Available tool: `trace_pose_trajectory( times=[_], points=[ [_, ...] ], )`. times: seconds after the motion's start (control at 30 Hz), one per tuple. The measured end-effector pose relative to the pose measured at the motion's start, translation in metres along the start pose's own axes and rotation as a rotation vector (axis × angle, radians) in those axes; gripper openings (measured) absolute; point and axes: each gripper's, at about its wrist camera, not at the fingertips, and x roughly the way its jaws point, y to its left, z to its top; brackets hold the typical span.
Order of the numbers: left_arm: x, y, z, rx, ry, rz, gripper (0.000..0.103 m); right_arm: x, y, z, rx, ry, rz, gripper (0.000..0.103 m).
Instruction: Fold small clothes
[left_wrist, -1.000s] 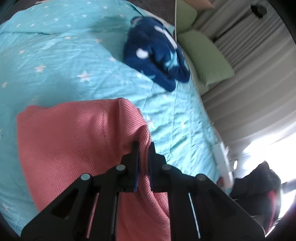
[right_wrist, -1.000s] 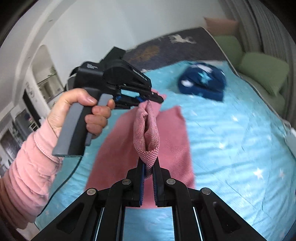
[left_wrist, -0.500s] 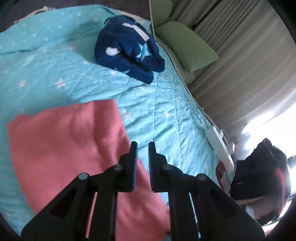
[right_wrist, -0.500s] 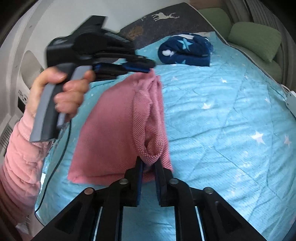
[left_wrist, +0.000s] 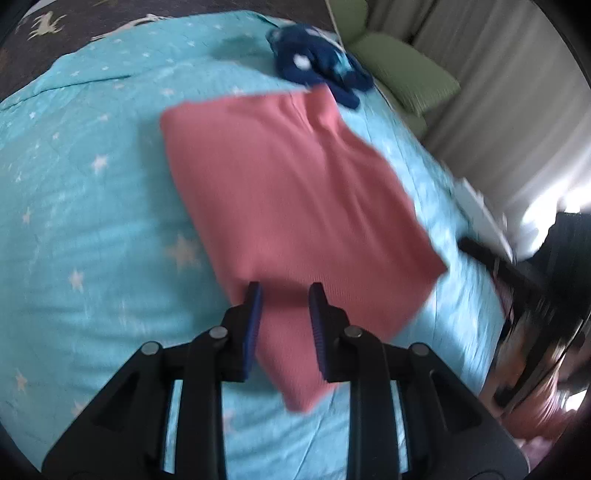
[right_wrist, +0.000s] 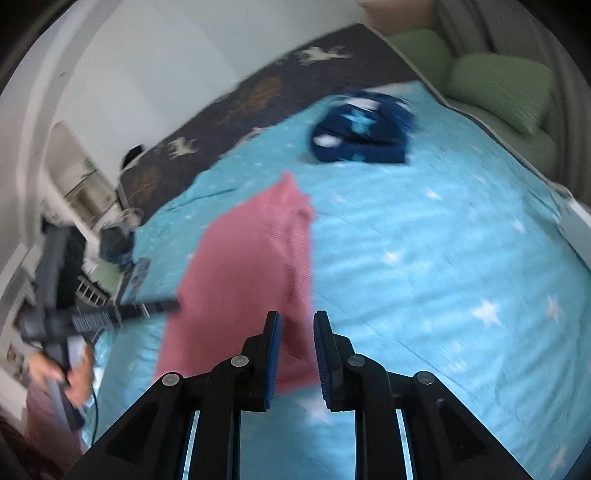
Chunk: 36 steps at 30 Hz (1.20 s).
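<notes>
No readable labels anywhere. Pink cloth (left_wrist: 295, 206) lies flat on the quilt (left_wrist: 92, 221), long axis running away toward the navy garment (left_wrist: 317, 70). Left gripper (left_wrist: 284, 295) and right gripper (right_wrist: 295, 321) have just been opening, fingers spread, nothing pinched.

Green cushions (right_wrist: 498, 88) beside turquoise star bedspread (right_wrist: 443, 258); grey curtains (left_wrist: 498, 92).

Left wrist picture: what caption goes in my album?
Open left gripper above the folded pink cloth on a starry blue bedspread.

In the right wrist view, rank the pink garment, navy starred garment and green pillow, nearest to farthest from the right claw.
1. Pink garment: just beyond the right claw, flat on the bed.
2. Navy starred garment: mid-bed, farther back.
3. Green pillow: far right corner.
</notes>
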Motion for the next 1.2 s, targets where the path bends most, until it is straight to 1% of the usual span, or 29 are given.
trace_pose_trajectory(
  times=[0.03, 0.07, 0.1, 0.13, 0.17, 0.23, 0.27, 0.3, 0.33, 0.4, 0.43, 0.47, 0.5, 0.53, 0.57, 0.63, 0.73, 0.77, 0.83, 0.87, 0.9, 0.97, 1.0, 1.03, 1.07, 1.1, 1.13, 1.17, 1.2],
  points=[
    [0.002, -0.003, -0.006, 0.024, 0.002, 0.017, 0.032, 0.002, 0.010, 0.003, -0.029, 0.001, 0.022, 0.019],
    [0.006, -0.005, -0.011, 0.053, 0.000, 0.057, 0.032, 0.006, 0.017, 0.006, -0.049, 0.009, 0.031, 0.019],
    [0.013, -0.005, -0.018, 0.075, 0.005, 0.118, 0.032, 0.011, 0.020, 0.008, -0.057, 0.022, 0.028, 0.019],
    [0.017, -0.002, -0.020, 0.076, 0.014, 0.136, 0.037, 0.017, 0.023, 0.007, -0.059, 0.045, 0.014, 0.019],
    [0.022, 0.004, -0.024, 0.064, 0.016, 0.133, 0.044, 0.025, 0.021, 0.005, -0.049, 0.079, -0.016, 0.018],
    [0.023, 0.018, -0.029, 0.024, -0.007, 0.100, 0.055, 0.042, 0.006, -0.004, 0.010, 0.161, -0.090, 0.015],
    [0.022, 0.026, -0.029, -0.007, -0.006, 0.078, 0.056, 0.047, -0.004, -0.010, 0.055, 0.192, -0.090, 0.013],
    [0.020, 0.031, -0.027, -0.027, -0.004, 0.055, 0.056, 0.048, -0.012, -0.012, 0.096, 0.197, -0.066, 0.013],
    [0.018, 0.032, -0.026, -0.036, -0.004, 0.047, 0.056, 0.047, -0.017, -0.012, 0.119, 0.190, -0.052, 0.011],
    [0.012, 0.032, -0.024, -0.035, -0.014, 0.049, 0.056, 0.039, -0.016, -0.008, 0.109, 0.187, -0.060, 0.012],
    [0.009, 0.032, -0.023, -0.030, -0.023, 0.058, 0.056, 0.037, -0.014, -0.006, 0.095, 0.184, -0.071, 0.017],
    [0.004, 0.031, -0.021, -0.027, -0.040, 0.068, 0.056, 0.034, -0.012, -0.002, 0.080, 0.182, -0.078, 0.017],
    [0.000, 0.031, -0.019, -0.031, -0.055, 0.068, 0.056, 0.033, -0.012, 0.002, 0.074, 0.180, -0.069, 0.017],
    [-0.004, 0.033, -0.018, -0.043, -0.069, 0.061, 0.056, 0.030, -0.012, 0.007, 0.075, 0.174, -0.049, 0.020],
    [-0.007, 0.036, -0.017, -0.059, -0.077, 0.054, 0.056, 0.027, -0.012, 0.009, 0.079, 0.168, -0.035, 0.026],
    [-0.011, 0.041, -0.014, -0.087, -0.088, 0.046, 0.056, 0.025, -0.011, 0.020, 0.076, 0.149, -0.034, 0.031],
    [-0.014, 0.046, -0.007, -0.123, -0.108, 0.038, 0.056, 0.023, 0.000, 0.032, 0.027, 0.121, -0.044, 0.033],
    [-0.015, 0.045, -0.002, -0.136, -0.123, 0.022, 0.056, 0.025, 0.005, 0.036, 0.021, 0.117, -0.025, 0.033],
    [-0.012, 0.042, 0.005, -0.145, -0.145, -0.016, 0.056, 0.033, 0.016, 0.049, 0.025, 0.111, 0.068, 0.033],
    [-0.009, 0.040, 0.006, -0.146, -0.146, -0.020, 0.056, 0.041, 0.022, 0.055, 0.029, 0.118, 0.117, 0.030],
    [-0.002, 0.039, 0.010, -0.145, -0.133, -0.001, 0.056, 0.052, 0.026, 0.060, 0.036, 0.135, 0.143, 0.029],
    [0.014, 0.041, 0.010, -0.143, -0.083, 0.078, 0.056, 0.073, 0.024, 0.063, 0.055, 0.173, 0.113, 0.017],
    [0.026, 0.045, 0.008, -0.142, -0.050, 0.103, 0.057, 0.084, 0.018, 0.062, 0.069, 0.192, 0.073, 0.016],
    [0.037, 0.052, 0.002, -0.158, -0.028, 0.082, 0.063, 0.094, 0.009, 0.061, 0.075, 0.204, 0.007, 0.011],
    [0.039, 0.058, -0.002, -0.180, -0.031, 0.057, 0.064, 0.109, -0.007, 0.058, 0.061, 0.214, -0.107, 0.000],
    [0.036, 0.062, -0.008, -0.196, -0.065, 0.027, 0.064, 0.117, -0.017, 0.054, 0.074, 0.234, -0.110, 0.000],
    [0.033, 0.063, -0.009, -0.189, -0.068, 0.020, 0.063, 0.119, -0.031, 0.050, 0.144, 0.233, -0.045, 0.000],
    [0.030, 0.064, -0.009, -0.185, -0.063, 0.016, 0.063, 0.116, -0.035, 0.049, 0.183, 0.219, -0.015, 0.000],
    [0.026, 0.066, -0.007, -0.199, -0.060, 0.011, 0.063, 0.112, -0.035, 0.051, 0.179, 0.222, -0.003, 0.000]
  ],
)
